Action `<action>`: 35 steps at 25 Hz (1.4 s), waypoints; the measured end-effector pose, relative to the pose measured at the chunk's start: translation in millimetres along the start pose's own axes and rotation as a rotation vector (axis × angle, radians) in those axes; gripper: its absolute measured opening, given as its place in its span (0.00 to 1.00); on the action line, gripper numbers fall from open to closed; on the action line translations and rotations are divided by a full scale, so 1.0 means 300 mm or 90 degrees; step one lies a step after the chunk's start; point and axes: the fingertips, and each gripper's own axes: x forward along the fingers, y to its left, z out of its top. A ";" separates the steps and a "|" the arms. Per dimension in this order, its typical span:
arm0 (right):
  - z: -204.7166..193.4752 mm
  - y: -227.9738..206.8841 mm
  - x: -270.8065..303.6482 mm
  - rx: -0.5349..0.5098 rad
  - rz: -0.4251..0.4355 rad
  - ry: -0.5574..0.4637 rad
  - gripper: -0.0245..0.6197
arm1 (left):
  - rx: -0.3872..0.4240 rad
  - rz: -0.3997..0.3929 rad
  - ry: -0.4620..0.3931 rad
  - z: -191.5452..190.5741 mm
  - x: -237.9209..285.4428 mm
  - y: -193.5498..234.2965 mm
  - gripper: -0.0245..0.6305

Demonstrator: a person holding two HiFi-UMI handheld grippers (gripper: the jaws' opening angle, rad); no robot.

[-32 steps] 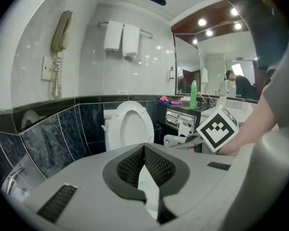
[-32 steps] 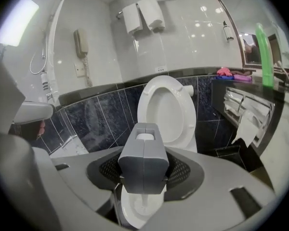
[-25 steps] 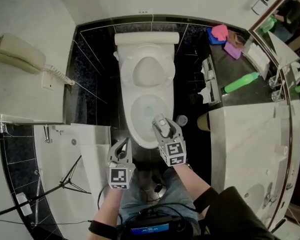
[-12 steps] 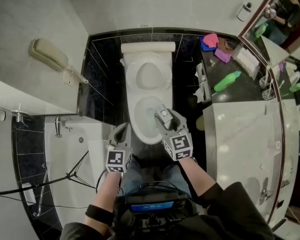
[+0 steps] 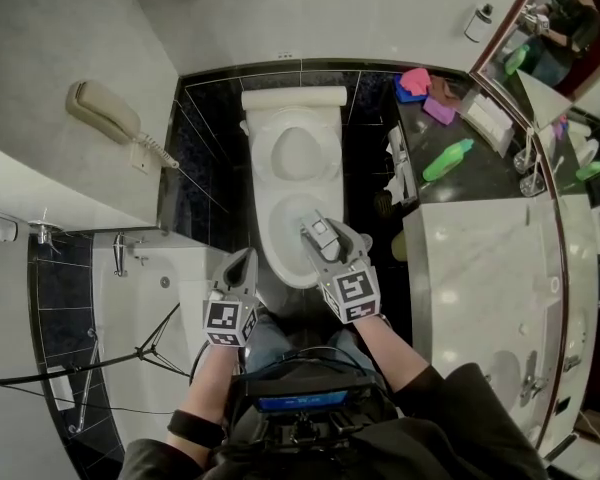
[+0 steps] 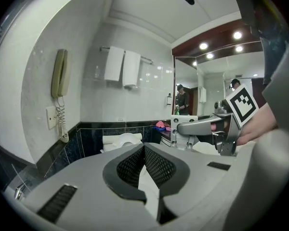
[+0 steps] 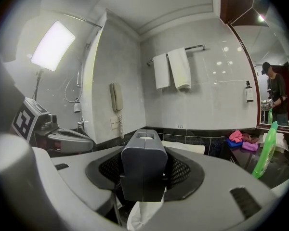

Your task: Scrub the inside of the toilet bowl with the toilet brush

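Observation:
The white toilet [image 5: 278, 230] stands open in front of me, its lid [image 5: 292, 153] raised against the wall. My right gripper [image 5: 322, 238] hangs over the bowl's right rim, shut on the grey, block-shaped handle of the toilet brush [image 7: 143, 167]. A white part of the brush [image 7: 143, 214] hangs below the jaws; its head is hidden. My left gripper [image 5: 242, 265] is at the bowl's near left edge, jaws together with nothing between them. In the left gripper view the pads [image 6: 156, 165] meet at the tips, and the right gripper [image 6: 192, 127] shows beside them.
A dark counter [image 5: 480, 178] on the right holds a green bottle [image 5: 448, 160] and coloured cloths [image 5: 420, 83]. A white basin top [image 5: 480, 288] is nearer. A bathtub [image 5: 130, 298] and a tripod [image 5: 145, 353] are on the left, a wall phone [image 5: 105, 113] above.
Both grippers have risen towards the camera above the bowl's near edge. The right one still holds the brush handle; the left stays shut.

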 end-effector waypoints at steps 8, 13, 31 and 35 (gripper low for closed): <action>-0.005 -0.001 -0.003 0.006 0.003 0.002 0.40 | 0.033 -0.009 0.008 0.017 0.002 -0.032 0.04; -0.010 -0.025 -0.016 0.005 -0.008 -0.002 0.40 | 0.051 -0.028 0.011 0.018 0.015 -0.080 0.04; -0.358 -0.556 -0.198 0.076 -0.235 0.040 0.40 | 0.088 -0.246 0.062 -0.106 0.338 -0.503 0.04; -0.536 -0.707 -0.190 0.088 -0.283 0.048 0.40 | 0.070 -0.280 0.077 -0.222 0.476 -0.604 0.04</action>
